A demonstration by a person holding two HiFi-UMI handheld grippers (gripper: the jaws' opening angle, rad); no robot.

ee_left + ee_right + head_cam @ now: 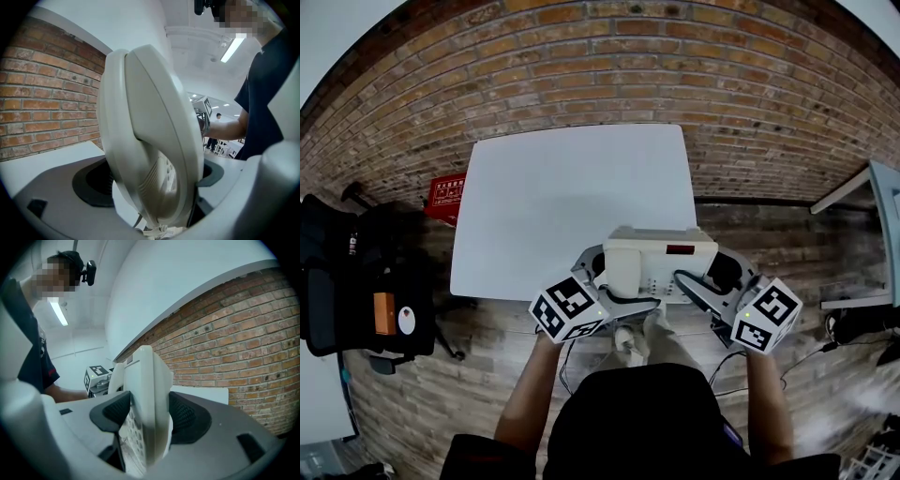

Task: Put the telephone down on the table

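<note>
a: nearest the camera, what do we see?

b: we see the person's two forearms reach forward, a tool in each hand. the left gripper (pixel 614 281) and the right gripper (pixel 712 279) meet on one cream telephone (pixel 652 262), each with its marker cube turned up toward us.

a: and the jaws themselves?

b: in the left gripper view the jaws stand a fair way apart, closed onto the handset end of the telephone, with the dark pads (pixel 91 185) on either side of the shell. in the right gripper view the jaws sit much closer together, and the ribbed pads (pixel 110 411) pinch the thin edge of the base, keypad side to the left.

a: where is the telephone?

b: it is held between the two grippers over the near edge of the white table (pixel 544 206), toward its right corner. we cannot tell whether its underside touches the top.

a: and beyond that?

b: a black chair (pixel 356 272) stands well to the left on the wooden floor (pixel 787 244). a red crate (pixel 445 197) sits just beside the table's left edge. farthest off runs the brick wall (pixel 675 66).
</note>
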